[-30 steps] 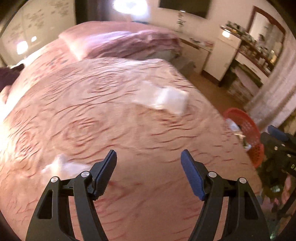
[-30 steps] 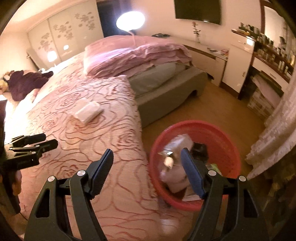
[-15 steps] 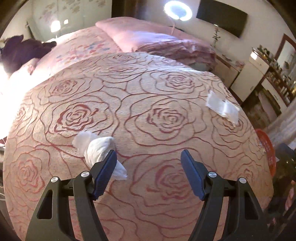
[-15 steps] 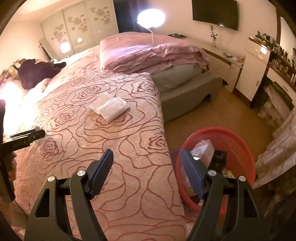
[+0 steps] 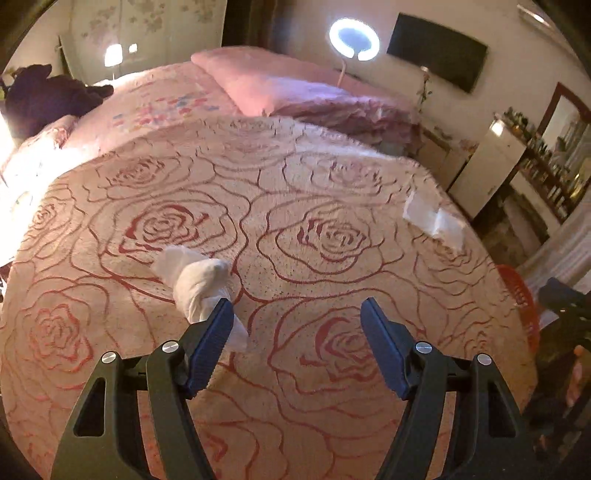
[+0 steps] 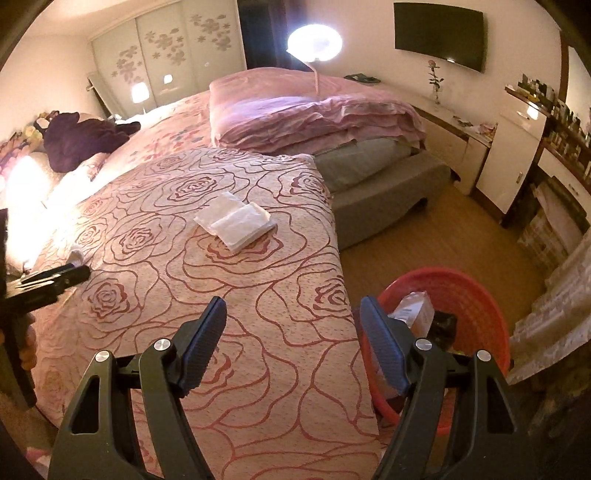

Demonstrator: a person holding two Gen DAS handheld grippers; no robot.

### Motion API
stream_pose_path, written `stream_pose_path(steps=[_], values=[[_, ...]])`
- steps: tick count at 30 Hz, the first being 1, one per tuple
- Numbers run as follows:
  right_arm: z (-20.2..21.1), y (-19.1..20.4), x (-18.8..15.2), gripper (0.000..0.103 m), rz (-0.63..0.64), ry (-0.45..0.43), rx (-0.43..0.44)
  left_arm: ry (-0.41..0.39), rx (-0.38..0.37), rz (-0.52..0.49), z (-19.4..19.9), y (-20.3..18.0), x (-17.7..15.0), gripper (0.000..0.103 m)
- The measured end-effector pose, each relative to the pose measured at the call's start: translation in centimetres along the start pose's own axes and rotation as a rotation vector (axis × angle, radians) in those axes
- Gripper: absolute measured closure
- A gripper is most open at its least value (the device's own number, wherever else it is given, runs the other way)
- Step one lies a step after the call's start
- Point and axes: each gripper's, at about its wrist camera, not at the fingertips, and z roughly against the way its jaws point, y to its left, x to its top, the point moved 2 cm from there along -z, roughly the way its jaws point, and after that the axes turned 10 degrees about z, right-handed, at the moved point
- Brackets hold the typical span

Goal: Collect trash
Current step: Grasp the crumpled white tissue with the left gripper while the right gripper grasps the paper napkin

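Rose-patterned bedspread: crumpled tissue apparently just beside left gripper; both claws spread, empty; right gripper.

Rose-patterned bedspread fills the centre; folded pink quilt at upper centre; dark purple garment at upper left. Ring lamp and wall television along the top; white cabinet at right.

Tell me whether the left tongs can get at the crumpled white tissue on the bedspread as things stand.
Probably yes. The left tongs stand open and empty, and the crumpled white tissue lies bare on the bedspread just beyond one fingertip, slightly off-centre. Nothing covers it; a small sideways shift should bracket it.
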Motion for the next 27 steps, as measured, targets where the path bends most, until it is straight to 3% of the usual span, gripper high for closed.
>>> stream_pose_path(steps=[8, 11, 21, 27], values=[[-0.6, 1.4, 0.6, 0.031, 0.022, 0.001, 0.021, -0.082, -0.084, 0.05, 2.7, 1.6, 0.5, 0.034], [-0.9, 1.7, 0.7, 0.031, 0.035, 0.005, 0.027, -0.053, -0.012, 0.062, 1.6, 2.6, 0.3, 0.034], [-2.1, 2.8, 2.3, 0.031, 0.065, 0.004, 0.034, 0.009, 0.035, 0.108, -1.9, 3.7, 0.9, 0.036], [-4.1, 2.8, 3.0, 0.031, 0.061, 0.029, 0.037, 0.013, 0.034, 0.109, -2.7, 3.6, 1.6, 0.067]])
